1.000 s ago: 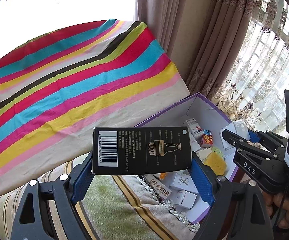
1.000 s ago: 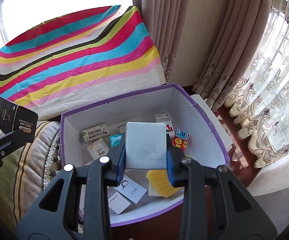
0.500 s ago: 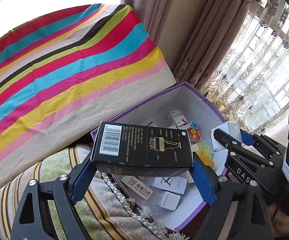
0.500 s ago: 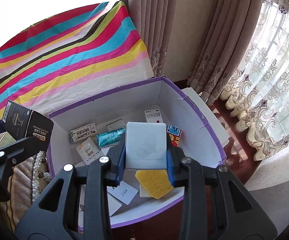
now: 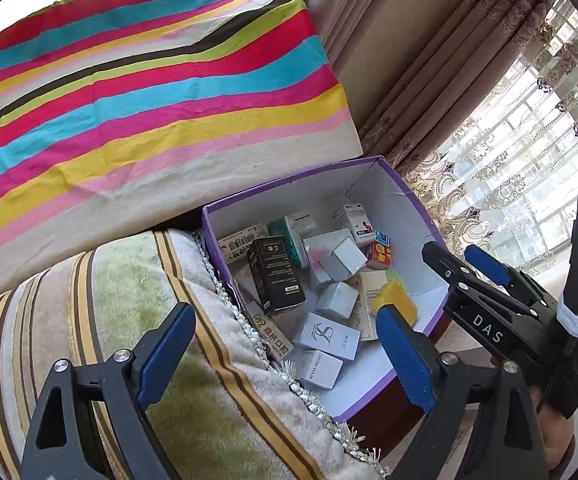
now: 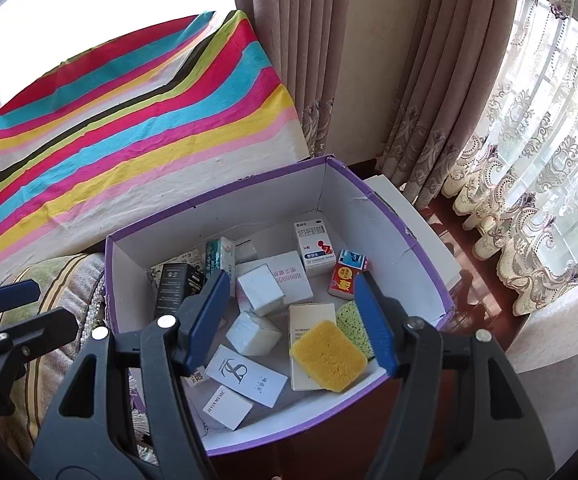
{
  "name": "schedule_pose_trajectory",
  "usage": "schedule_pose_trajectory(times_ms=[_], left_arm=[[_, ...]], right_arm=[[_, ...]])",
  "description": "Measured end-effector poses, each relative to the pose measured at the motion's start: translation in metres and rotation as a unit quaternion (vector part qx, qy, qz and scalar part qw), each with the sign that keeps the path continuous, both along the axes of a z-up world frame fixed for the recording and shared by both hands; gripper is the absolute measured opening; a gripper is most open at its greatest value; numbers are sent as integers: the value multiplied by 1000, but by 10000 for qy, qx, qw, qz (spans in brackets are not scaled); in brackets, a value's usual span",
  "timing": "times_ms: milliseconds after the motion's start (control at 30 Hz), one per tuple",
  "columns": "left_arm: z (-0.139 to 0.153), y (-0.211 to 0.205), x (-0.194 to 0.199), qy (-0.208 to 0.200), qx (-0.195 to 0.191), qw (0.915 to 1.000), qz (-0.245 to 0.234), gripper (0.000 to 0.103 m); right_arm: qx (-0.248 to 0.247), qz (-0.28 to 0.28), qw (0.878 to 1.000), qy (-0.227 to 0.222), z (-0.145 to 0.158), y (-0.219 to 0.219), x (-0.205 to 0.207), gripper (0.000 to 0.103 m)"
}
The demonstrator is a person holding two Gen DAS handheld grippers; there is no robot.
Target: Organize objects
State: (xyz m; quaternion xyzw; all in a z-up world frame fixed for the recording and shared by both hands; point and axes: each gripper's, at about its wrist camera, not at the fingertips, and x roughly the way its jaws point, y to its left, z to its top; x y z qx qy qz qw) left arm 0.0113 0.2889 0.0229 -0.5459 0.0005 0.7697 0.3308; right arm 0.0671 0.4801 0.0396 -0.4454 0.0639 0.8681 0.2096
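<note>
A purple-rimmed cardboard box (image 5: pixel 289 184) (image 6: pixel 217 197) holds several small cartons. My left gripper (image 5: pixel 285 354) hangs over its near left corner, jaws opening with nothing between them. The black carton (image 5: pixel 275 276) (image 6: pixel 177 284) stands tilted inside the box by its left wall. My right gripper (image 6: pixel 291 318) (image 5: pixel 459 256) is over the box's middle, jaws also opening and empty. Two white cube cartons (image 6: pixel 259 288) (image 6: pixel 253 332) lie right below it. A yellow sponge (image 6: pixel 329 356) (image 5: pixel 395 300) rests by the front right. The left gripper (image 6: pixel 29 312) shows at the right wrist view's left edge.
A striped cloth (image 5: pixel 149 92) covers the surface behind the box. A green and tan striped cushion (image 5: pixel 129 280) with a fringe presses on the box's left side. Curtains (image 6: pixel 409 60) and a white ledge (image 6: pixel 561 332) stand to the right. A person's hand (image 5: pixel 549 440) holds the right gripper.
Both grippers let go: the black carton dropped from the left jaws into the box, and the white carton left the right jaws. The left view swung down toward the box.
</note>
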Motion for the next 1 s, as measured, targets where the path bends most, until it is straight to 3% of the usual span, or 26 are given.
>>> schedule_pose_trajectory(times_ms=[100,233,367,467,1000], left_arm=[[-1,-15,4,-89,152,9998,129,93],[-1,-18,15,101,91,9999,29,94],[-6,-10,18,203,-126,9996,-146,99],[-9,-13,16,108,34,9998,-141,103],[-10,-7,16,96,-104,9998,-169,103]], right_arm=[[3,24,10000,-42,2,-8,4,70],[-49,71,9999,-84,2,-19,12,71],[-49,24,9998,-173,1,-23,16,73],[-12,29,9998,-198,1,-25,18,73],[-38,71,9995,-299,-3,-26,15,73]])
